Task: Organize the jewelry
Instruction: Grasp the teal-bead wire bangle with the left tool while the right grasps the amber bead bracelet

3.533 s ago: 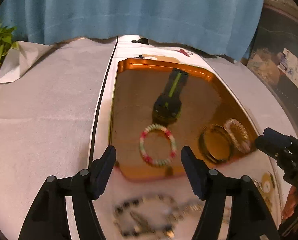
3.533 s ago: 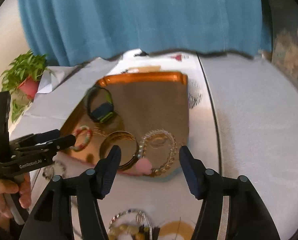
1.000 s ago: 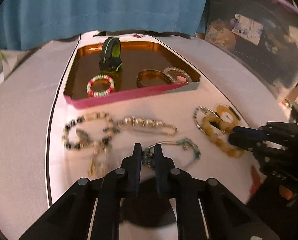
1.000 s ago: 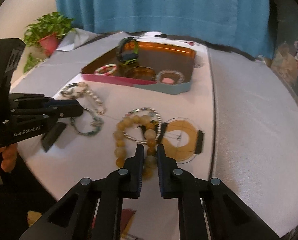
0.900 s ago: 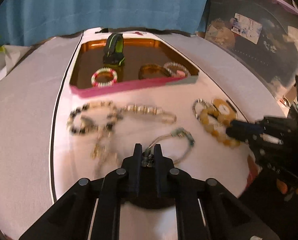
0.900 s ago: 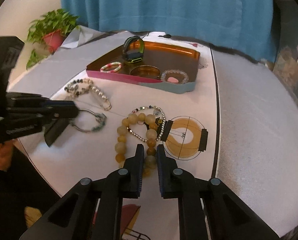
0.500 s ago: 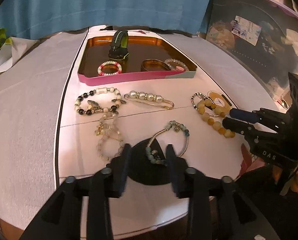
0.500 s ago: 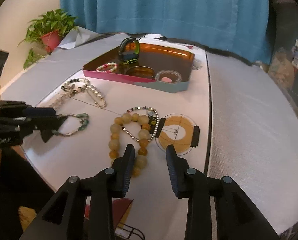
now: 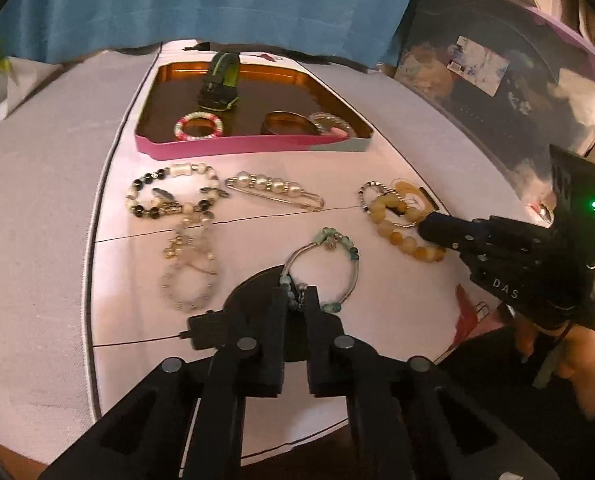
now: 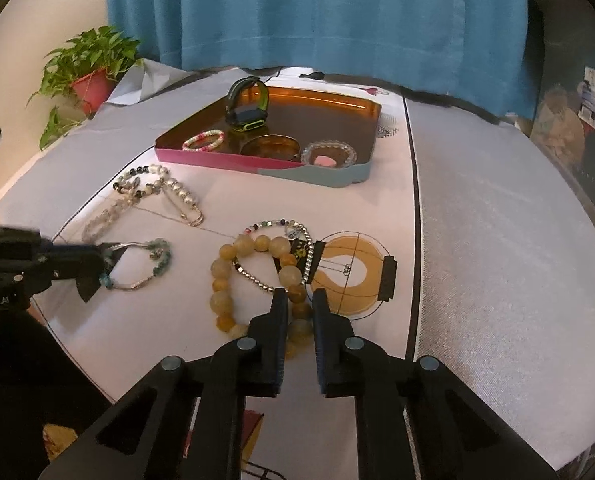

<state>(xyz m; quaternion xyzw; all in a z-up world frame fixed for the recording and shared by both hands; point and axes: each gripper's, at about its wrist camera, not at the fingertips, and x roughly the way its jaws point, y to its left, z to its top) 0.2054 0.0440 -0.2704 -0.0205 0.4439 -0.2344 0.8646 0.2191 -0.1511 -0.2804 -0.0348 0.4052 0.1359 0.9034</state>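
Left claw [image 9: 296, 295] pinches turquoise bracelet [image 9: 329, 264], clasp hidden between fingers.

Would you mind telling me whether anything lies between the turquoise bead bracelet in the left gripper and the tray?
On the table, yes: the pearl pin brooch lies between the turquoise bracelet and the tray. The left gripper is shut on the bracelet, so lifted over, nothing visible blocks it.

A lived-in home room is suggested. A table [image 10: 497, 240] covered with a pale cloth is set before a blue curtain [image 10: 337, 12]. Left of the table a potted plant [image 10: 85, 68] is seen by a cream wall. Right of the table, cluttered belongings [image 9: 477, 72] are stacked. Bracelets are laid out on the table.
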